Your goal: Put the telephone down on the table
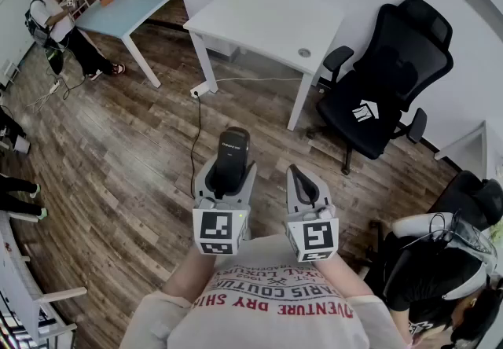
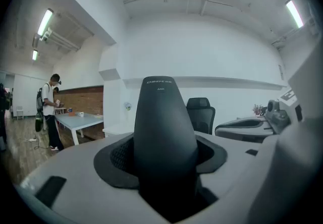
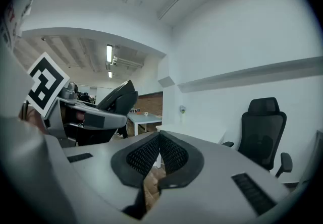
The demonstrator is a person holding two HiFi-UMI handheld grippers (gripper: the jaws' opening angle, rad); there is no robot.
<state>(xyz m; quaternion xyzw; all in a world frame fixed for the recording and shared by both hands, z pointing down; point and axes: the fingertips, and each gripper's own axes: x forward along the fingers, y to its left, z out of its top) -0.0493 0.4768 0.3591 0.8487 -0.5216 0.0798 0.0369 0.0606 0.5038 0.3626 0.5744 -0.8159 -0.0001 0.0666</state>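
Black plastic, smooth and tapering toward its top, the telephone stands upright in the left gripper, held close in front of the person's chest. That taper looks like the main hazard. If the grip eases or the gripper tips during the carry, the handset could slide up and out and fall to the wooden floor below it. The left jaws stand fairly wide, the handset's lower body fills the gap, and the dark pads press on its sides. Just beside it, the right gripper has its jaws closed pad to pad with nothing between them. The white tabletop lies well apart ahead and is mostly bare. A black office chair stands near its right side. Letting go short of the edge would also drop the telephone.
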